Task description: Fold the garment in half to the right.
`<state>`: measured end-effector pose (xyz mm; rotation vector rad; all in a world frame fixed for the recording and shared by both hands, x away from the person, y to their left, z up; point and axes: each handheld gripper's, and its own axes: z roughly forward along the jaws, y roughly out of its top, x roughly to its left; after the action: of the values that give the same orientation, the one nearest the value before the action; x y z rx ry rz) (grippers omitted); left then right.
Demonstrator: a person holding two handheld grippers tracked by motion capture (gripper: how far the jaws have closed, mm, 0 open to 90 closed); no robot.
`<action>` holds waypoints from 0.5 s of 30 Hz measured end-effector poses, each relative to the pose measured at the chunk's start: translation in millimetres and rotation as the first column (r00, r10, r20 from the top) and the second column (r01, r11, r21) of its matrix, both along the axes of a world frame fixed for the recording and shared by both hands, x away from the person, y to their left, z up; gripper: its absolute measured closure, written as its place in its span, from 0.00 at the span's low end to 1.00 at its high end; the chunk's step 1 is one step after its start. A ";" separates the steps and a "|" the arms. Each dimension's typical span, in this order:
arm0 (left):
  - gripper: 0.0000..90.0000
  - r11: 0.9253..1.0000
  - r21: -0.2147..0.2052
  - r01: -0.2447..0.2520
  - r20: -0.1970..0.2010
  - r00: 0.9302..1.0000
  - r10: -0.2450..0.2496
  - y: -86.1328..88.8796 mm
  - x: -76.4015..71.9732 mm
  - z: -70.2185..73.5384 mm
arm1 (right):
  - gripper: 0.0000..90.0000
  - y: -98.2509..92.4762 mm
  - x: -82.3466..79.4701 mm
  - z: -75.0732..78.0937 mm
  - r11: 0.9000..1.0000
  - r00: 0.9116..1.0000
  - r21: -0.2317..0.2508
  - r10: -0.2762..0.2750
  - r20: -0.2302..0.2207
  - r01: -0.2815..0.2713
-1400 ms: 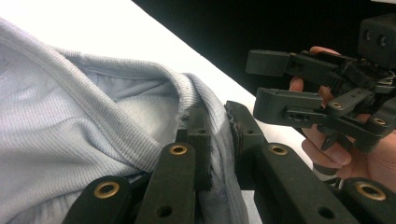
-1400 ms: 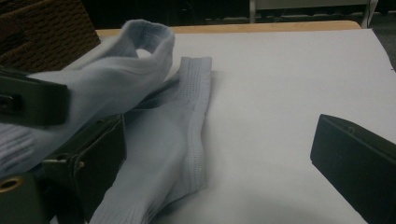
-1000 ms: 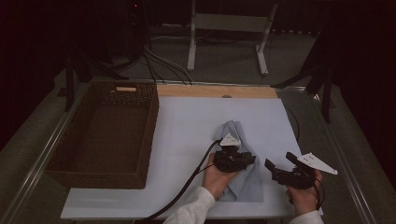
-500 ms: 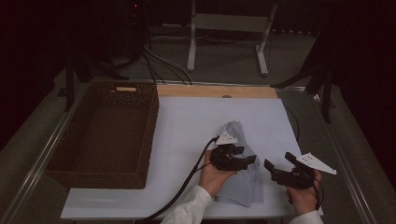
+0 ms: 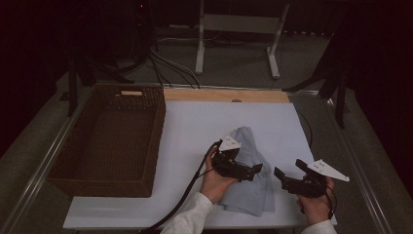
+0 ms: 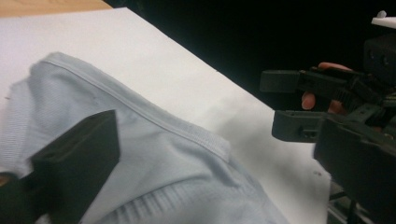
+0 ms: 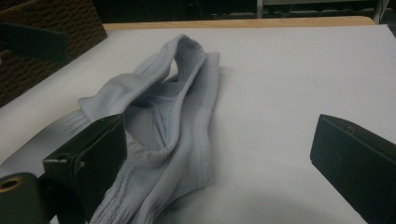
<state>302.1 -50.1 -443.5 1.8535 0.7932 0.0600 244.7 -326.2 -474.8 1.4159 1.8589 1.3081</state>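
Apparently mid-fold, the pale blue garment [image 5: 251, 170] lies rumpled on the white table [image 5: 195, 131] at five o'clock from the basket [image 5: 109, 136], the left gripper [image 5: 253, 171] just opened and empty above it, the right gripper [image 5: 285, 176] spread at three o'clock, likely awaiting a fresh hold.

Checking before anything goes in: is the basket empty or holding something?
Empty. The basket shows only its bare woven floor; the pale garment lies outside it on the table.

Both grippers black plastic, blocky jaws: left gripper [image 5: 257, 170] trails thick black cable, right gripper [image 5: 279, 174] likewise; each topped with grey three-cornered plate. White long sleeves on both forearms.
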 end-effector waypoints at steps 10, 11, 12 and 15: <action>0.00 0.999 0.011 -0.039 0.051 0.998 0.038 15.5 0.8 2.5 | 0.05 0.8 0.5 -0.4 1.000 1.000 -0.004 0.004 -0.003 -0.004; 0.00 0.999 0.017 -0.042 0.056 0.998 0.041 19.0 0.6 2.4 | 0.05 0.9 0.5 -0.3 1.000 1.000 -0.002 0.005 -0.004 -0.005; 0.00 0.999 0.017 -0.042 0.056 0.998 0.041 19.0 0.6 2.4 | 0.05 1.1 0.5 -0.3 1.000 1.000 -0.001 0.006 -0.005 -0.006; 0.00 0.999 0.023 -0.045 0.067 0.997 0.044 25.7 -0.7 1.9 | 0.06 1.8 0.7 -0.1 1.000 1.000 -0.003 0.009 -0.008 -0.009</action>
<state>301.4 -24.4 -441.6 1.8474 0.7906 0.1595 245.4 -324.3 -474.9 1.4138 1.8740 1.3054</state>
